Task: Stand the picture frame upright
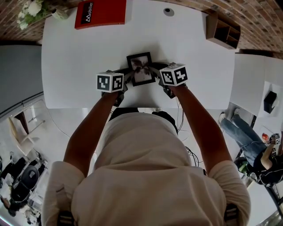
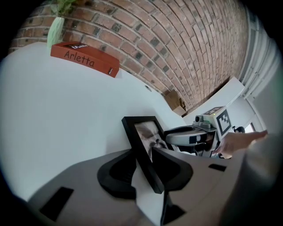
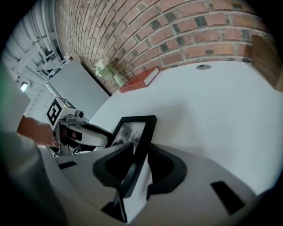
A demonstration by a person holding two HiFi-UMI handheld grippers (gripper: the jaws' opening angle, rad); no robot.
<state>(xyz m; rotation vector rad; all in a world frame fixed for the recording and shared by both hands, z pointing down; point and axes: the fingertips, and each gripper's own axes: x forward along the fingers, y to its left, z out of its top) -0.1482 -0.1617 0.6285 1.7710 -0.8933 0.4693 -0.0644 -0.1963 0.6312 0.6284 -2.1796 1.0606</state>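
A small black picture frame point(image 1: 140, 68) with a grey photo sits near the front edge of the white table point(image 1: 75, 57), tilted up between both grippers. My left gripper point(image 1: 129, 76) is shut on its left side. In the left gripper view the black edge of the frame point(image 2: 142, 143) runs between the two pads, with its pale back below. My right gripper point(image 1: 155, 73) is shut on the right side. The right gripper view shows the frame point(image 3: 132, 130) leaning between the pads. Each gripper view also shows the other gripper beyond the frame.
A red book point(image 1: 101, 13) lies at the table's far left, next to a vase of white flowers point(image 1: 31, 11). A wooden organiser box point(image 1: 222, 28) stands at the far right corner, near a round cable port point(image 1: 168, 11). A brick wall point(image 2: 177, 39) runs behind the table.
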